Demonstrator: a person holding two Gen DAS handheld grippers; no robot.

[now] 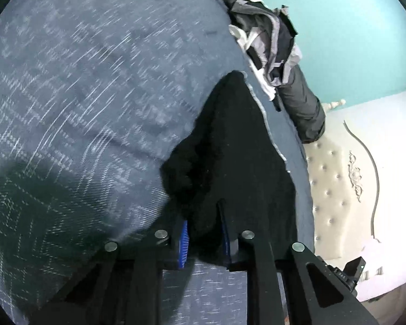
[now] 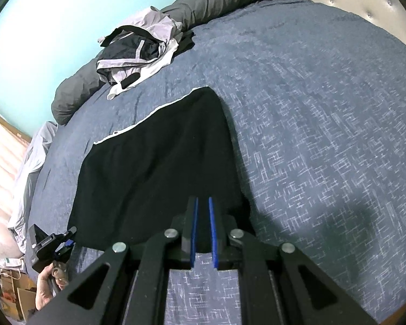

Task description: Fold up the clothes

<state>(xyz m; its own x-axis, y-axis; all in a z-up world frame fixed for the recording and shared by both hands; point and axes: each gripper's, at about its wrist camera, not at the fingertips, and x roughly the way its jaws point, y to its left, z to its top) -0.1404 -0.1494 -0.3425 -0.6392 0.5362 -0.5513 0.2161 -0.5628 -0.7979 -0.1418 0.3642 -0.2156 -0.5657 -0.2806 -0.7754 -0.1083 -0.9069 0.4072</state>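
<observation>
A black garment with a thin white edge lies flat on the blue patterned bedspread. My right gripper is shut on its near right corner, the cloth pinched between the narrow blue pads. In the left wrist view the same garment is bunched up and runs into my left gripper, shut on its near edge, with cloth draped over the right finger. The left gripper also shows in the right wrist view as a black tool at the garment's near left corner, held by a hand.
A pile of grey, white and black clothes sits at the bed's far side against a rolled grey duvet. A tufted white headboard borders the bed. A teal wall lies behind. Paper bags stand on the floor.
</observation>
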